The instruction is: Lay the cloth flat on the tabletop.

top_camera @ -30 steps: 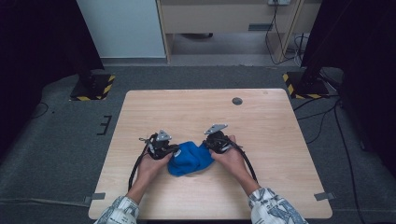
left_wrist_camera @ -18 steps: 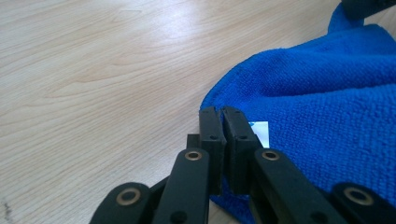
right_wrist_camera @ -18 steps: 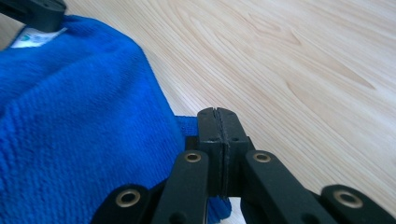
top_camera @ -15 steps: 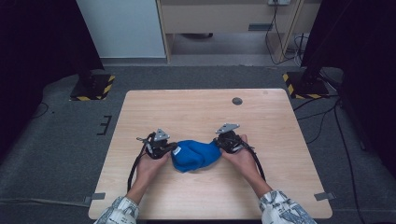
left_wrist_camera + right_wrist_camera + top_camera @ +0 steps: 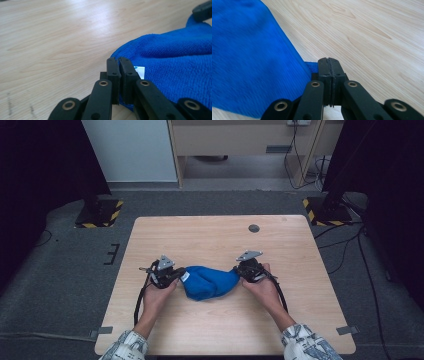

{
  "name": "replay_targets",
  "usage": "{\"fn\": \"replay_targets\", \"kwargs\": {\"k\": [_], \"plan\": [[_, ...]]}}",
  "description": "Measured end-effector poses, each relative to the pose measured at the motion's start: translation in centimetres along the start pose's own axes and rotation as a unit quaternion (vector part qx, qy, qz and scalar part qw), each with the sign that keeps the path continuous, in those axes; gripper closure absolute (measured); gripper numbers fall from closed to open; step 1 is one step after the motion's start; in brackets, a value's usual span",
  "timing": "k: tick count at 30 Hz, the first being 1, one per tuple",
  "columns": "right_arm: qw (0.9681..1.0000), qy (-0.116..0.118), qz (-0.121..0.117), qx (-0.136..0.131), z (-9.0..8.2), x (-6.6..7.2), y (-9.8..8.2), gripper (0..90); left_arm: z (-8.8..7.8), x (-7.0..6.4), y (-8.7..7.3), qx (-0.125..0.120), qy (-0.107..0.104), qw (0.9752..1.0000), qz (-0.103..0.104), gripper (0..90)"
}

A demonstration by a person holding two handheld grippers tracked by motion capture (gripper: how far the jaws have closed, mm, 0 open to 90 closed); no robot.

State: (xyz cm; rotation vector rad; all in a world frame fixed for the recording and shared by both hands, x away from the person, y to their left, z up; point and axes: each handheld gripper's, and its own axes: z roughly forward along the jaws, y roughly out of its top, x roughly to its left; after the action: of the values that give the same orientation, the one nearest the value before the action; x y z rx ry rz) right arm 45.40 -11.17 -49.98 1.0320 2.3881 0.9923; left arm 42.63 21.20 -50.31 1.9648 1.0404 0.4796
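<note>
Blue microfibre cloth lies bunched on the near middle of the light wood table, stretched a little between the two grippers. Left gripper sits at the cloth's left end — in the left gripper view its jaws are pressed together on the cloth's edge, just beside a small white label. Right gripper sits at the cloth's right end; in the right gripper view its jaws are pressed together too, pinching a corner of the cloth, with a narrow blue hem poking out at the pads. The cloth sags onto the table between them. A small dark round disc lies on the far right part of the table — well apart from the cloth. Patterned sleeves show at the near edge.
</note>
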Motion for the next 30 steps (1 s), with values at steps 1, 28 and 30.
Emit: {"fn": "replay_targets", "kwargs": {"k": [1,28,30], "plan": [[1.0,-0.002,0.002,0.001,-0.1,-0.2,-0.1,89.8,-0.1,0.1,0.0,-0.001,0.002,1.0,-0.002,86.9],[0.9996,-0.014,0.025,0.006,-1.1,-2.0,-1.6,84.5,-0.1,1.2,-0.6,0.014,0.022,0.9995,-0.02,87.4],[0.9993,-0.021,0.032,-0.002,-1.2,-2.2,-1.7,81.4,-0.1,1.3,-0.6,0.014,0.024,0.9994,-0.021,87.3]]}}
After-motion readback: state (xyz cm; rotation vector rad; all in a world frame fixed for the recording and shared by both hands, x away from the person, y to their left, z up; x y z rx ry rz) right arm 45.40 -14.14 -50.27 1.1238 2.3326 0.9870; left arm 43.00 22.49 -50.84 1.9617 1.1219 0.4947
